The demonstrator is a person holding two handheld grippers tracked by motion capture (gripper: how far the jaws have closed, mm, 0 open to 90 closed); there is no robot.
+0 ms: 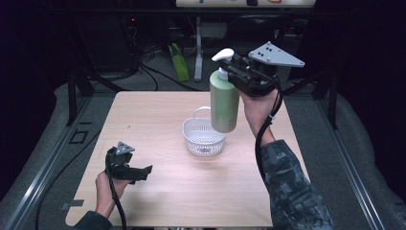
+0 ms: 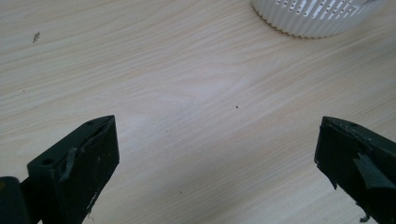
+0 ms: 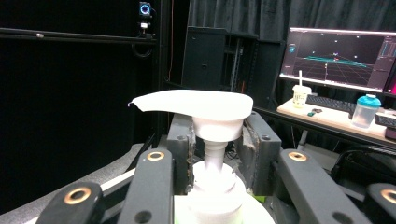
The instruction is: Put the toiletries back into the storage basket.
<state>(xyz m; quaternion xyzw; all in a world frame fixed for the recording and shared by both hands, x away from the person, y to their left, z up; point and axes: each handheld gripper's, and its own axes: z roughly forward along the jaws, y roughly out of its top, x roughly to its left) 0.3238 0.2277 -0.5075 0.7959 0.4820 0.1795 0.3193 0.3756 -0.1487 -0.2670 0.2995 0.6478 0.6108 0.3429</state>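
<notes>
Right gripper (image 1: 233, 67) clamping green pump bottle (image 1: 224, 99), label unreadable

On the table (image 1: 158, 120) we find one obstacle, the white basket (image 1: 204, 137) at the middle, with the green pump bottle (image 1: 224, 98) hanging just above its right rim. We see bare wood left, right and near for passing.
</notes>
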